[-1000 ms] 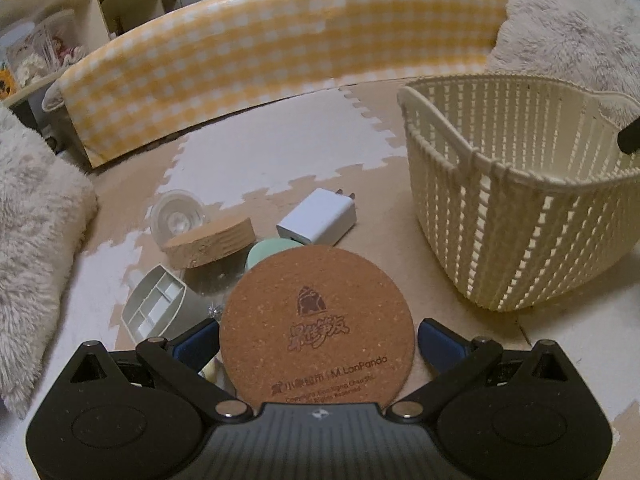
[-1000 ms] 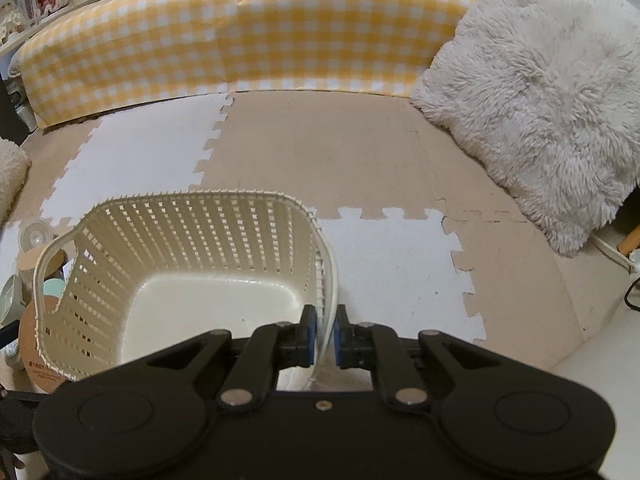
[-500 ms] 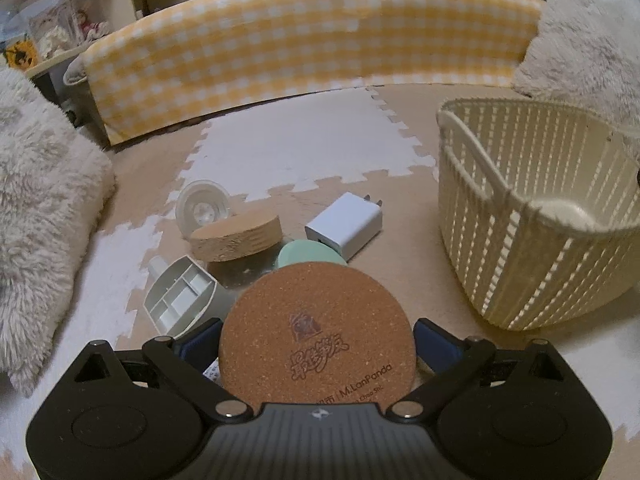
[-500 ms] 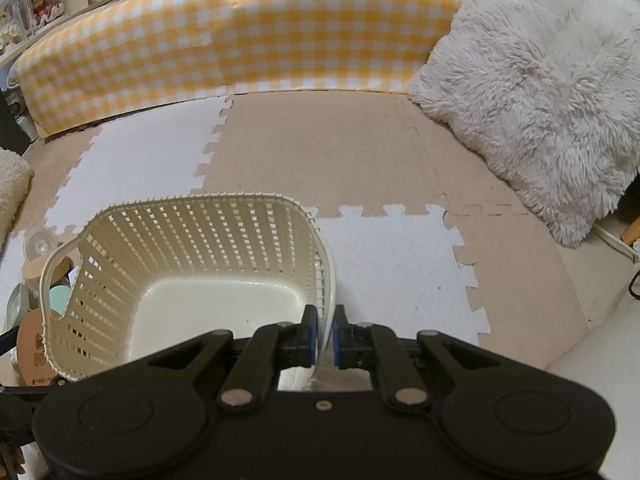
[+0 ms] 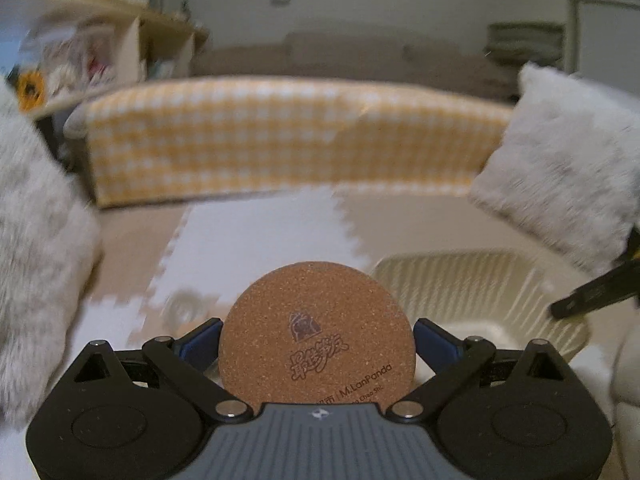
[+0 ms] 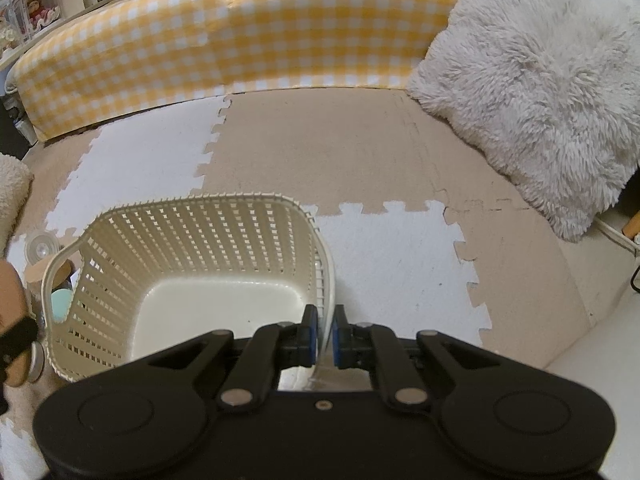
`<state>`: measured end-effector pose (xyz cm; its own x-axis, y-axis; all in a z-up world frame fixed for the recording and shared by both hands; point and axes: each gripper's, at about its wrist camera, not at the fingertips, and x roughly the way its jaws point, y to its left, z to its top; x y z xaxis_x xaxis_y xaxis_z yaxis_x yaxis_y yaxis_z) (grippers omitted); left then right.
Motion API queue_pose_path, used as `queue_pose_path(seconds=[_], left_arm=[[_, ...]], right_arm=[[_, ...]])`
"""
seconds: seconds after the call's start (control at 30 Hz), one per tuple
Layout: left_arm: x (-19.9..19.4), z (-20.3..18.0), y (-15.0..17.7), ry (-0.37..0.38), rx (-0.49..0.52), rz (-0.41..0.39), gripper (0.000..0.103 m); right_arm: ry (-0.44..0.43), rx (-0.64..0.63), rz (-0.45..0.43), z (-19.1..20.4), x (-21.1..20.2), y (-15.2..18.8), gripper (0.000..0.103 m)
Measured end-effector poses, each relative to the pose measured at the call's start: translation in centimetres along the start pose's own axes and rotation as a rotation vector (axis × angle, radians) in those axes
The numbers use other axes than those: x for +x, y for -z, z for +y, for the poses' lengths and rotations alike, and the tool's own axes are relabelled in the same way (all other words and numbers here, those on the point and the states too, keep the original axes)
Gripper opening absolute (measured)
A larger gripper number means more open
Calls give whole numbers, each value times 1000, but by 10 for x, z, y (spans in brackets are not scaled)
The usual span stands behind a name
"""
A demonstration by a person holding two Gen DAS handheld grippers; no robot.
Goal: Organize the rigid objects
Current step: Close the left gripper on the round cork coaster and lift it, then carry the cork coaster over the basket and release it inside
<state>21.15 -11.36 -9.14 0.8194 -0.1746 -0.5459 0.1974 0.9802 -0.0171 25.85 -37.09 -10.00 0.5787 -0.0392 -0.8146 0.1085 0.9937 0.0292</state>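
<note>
Left gripper (image 5: 316, 340) clamps the cork coaster (image 5: 316, 336); right gripper (image 6: 325, 330) pinches the basket (image 6: 120, 220) rim.

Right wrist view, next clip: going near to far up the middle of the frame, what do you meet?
right gripper, jaws shut on the basket's rim → cream basket → foam floor mats → yellow checked bolster
</note>
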Motion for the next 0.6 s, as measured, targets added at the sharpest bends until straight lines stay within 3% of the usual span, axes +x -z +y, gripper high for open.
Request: queue_pose_path(seconds=[0.2,0.6], left_arm=[[-1,-30,-17,118,61,-67,99],[31,-64,-13,283,133,-37,99]], right_arm=[[-3,5,1,0,0,0,7],[-31,19,13,0,0,0,7]])
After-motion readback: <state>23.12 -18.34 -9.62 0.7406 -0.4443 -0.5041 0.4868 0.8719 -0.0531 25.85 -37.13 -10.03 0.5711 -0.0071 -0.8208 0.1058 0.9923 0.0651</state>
